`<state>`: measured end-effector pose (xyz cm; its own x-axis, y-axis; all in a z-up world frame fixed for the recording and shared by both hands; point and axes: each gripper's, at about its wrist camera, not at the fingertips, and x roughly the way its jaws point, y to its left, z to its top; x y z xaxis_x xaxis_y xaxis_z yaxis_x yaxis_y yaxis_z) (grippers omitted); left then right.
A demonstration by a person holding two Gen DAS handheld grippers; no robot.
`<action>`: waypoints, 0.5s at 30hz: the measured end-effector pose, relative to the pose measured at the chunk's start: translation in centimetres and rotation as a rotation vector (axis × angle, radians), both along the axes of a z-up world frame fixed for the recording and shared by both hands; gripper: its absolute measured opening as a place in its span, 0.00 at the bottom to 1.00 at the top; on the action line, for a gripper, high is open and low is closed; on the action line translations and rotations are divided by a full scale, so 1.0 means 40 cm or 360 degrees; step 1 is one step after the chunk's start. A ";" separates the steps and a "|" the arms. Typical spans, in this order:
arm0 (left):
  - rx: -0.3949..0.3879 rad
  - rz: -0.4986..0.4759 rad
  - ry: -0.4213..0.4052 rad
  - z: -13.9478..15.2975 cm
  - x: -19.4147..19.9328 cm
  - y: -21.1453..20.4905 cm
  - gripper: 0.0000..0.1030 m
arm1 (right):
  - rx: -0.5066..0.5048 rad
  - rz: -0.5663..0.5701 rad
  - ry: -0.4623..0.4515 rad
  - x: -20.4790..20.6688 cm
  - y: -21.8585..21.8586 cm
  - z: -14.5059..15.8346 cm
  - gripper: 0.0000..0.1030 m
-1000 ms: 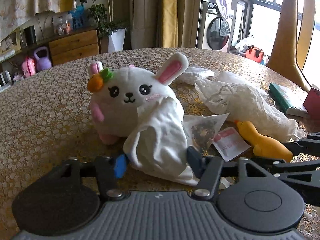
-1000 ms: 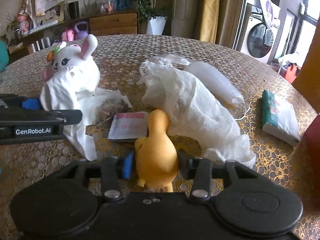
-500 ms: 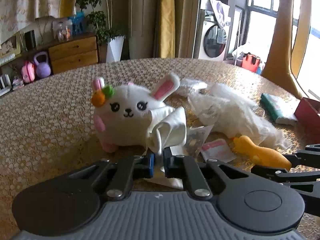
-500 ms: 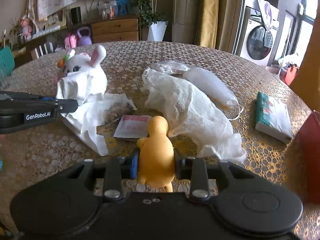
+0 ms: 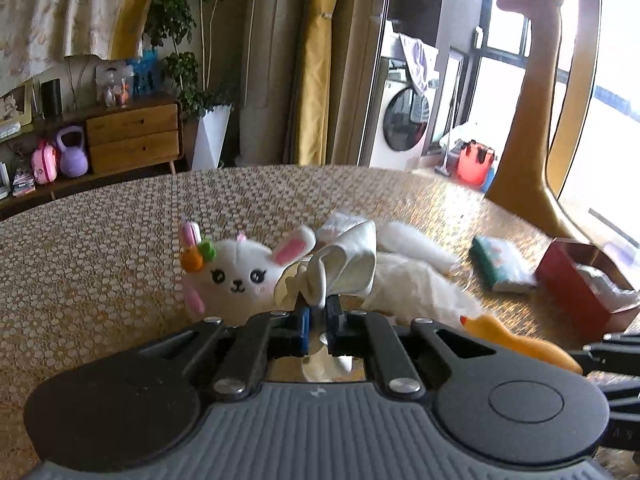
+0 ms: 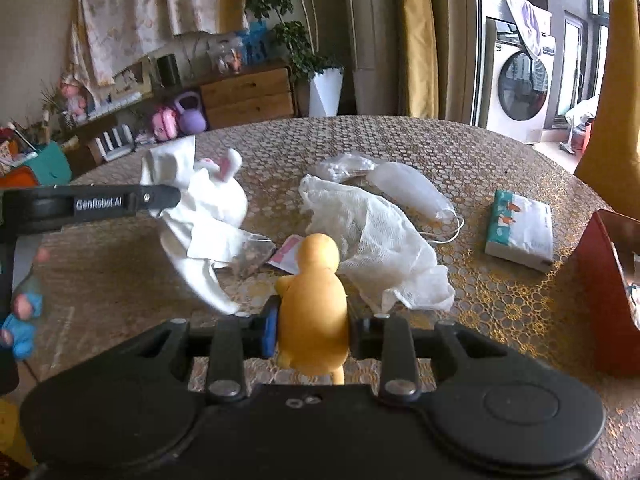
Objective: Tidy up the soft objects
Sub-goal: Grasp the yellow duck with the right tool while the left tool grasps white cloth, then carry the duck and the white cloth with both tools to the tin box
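Two grippers, and each has something soft in it. My left gripper (image 5: pixel 316 320) has its jaws pinched almost together on a white cloth (image 5: pixel 344 268). The cloth bunches up above the pads, and in the right view it hangs in a long tail over the table (image 6: pixel 500 312). I grip it by a fold, I think, so the whole thing comes up in one piece.

My right gripper (image 6: pixel 312 330) is clamped on a yellow duck (image 6: pixel 314 300). The jaws press its fat body from both sides, with its head poking out in front. The body is the widest part, so it should not slip out.

A bunny (image 5: pixel 236 276) sits on the table just behind the cloth. Part of it is hidden by the cloth in the right view. I cannot tell if the cloth touches it.

A gauze rag (image 6: pixel 376 240) lies loose in the middle of the table, with a white mask (image 6: pixel 408 190) just past it. A tissue pack (image 6: pixel 520 230) sits off to the right, near a red box (image 6: pixel 600 280). The box is open on top, so I guess the soft things go in there. Nothing I hold is over it yet.
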<state>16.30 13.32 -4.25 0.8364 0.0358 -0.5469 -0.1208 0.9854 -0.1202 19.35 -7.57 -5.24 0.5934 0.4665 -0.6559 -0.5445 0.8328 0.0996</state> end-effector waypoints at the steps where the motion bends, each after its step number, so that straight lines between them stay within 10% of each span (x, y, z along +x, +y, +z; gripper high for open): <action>1: -0.0009 -0.0005 -0.0007 0.010 -0.005 0.002 0.08 | 0.0003 0.0002 -0.0011 -0.009 -0.010 0.007 0.31; 15: -0.0105 -0.0190 -0.0086 0.170 -0.040 -0.107 0.08 | 0.0063 -0.0097 -0.0076 -0.064 -0.172 0.110 0.31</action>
<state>14.70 9.05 2.54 0.8608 -0.1002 -0.4990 0.0051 0.9821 -0.1885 16.78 -14.44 -0.86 0.6516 0.4536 -0.6080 -0.4979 0.8604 0.1083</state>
